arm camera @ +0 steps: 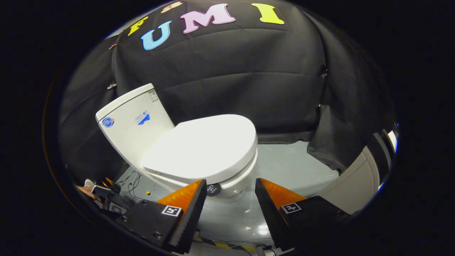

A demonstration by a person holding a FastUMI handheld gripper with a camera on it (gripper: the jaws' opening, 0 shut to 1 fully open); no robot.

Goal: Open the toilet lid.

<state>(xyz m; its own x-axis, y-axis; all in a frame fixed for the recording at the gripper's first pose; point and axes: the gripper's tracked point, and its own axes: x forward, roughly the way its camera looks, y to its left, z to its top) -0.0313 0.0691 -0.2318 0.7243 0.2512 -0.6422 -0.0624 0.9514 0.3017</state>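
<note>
A white toilet stands on the pale floor, seen tilted from above. Its lid [202, 145] lies flat and closed over the bowl [238, 186]. Behind the lid rises the white tank [133, 122], bearing small stickers. My gripper [230, 185] is open, its two fingers wide apart with nothing between them. The fingertips hover just short of the bowl's front rim, below the lid's front edge, touching nothing. A small dark round sticker [213, 189] sits on the bowl front beside the left fingertip.
Black cloth [249, 78] hangs behind and to the right of the toilet. Cables and small devices [110, 193] lie on the floor left of the bowl. Grey floor [288, 167] opens to the right. A pale curved panel [359, 185] stands at far right.
</note>
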